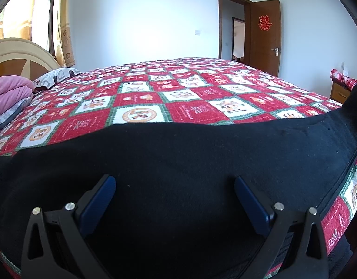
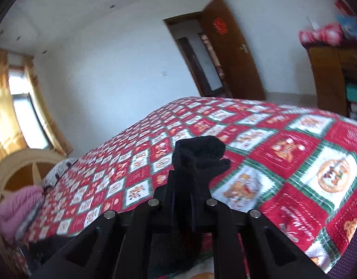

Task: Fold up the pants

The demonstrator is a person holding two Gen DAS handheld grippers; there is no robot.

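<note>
Black pants (image 1: 178,153) lie spread across the near edge of a bed covered by a red, white and green patchwork quilt (image 1: 155,88). My left gripper (image 1: 175,183) hovers low over the black cloth, open, its blue pads (image 1: 101,197) wide apart with nothing pinched. In the right wrist view my right gripper (image 2: 190,176) is shut on a bunched end of the pants (image 2: 199,153), which sticks up beyond the fingertips above the quilt (image 2: 294,162). At the far right of the left wrist view a raised part of the pants (image 1: 355,97) rises off the bed.
A pink folded blanket (image 1: 8,93) and a patterned pillow (image 1: 55,76) lie by the wooden headboard (image 1: 22,55) at the left. A brown door (image 1: 266,34) stands open at the back right. A wooden cabinet (image 2: 336,74) stands right of the bed.
</note>
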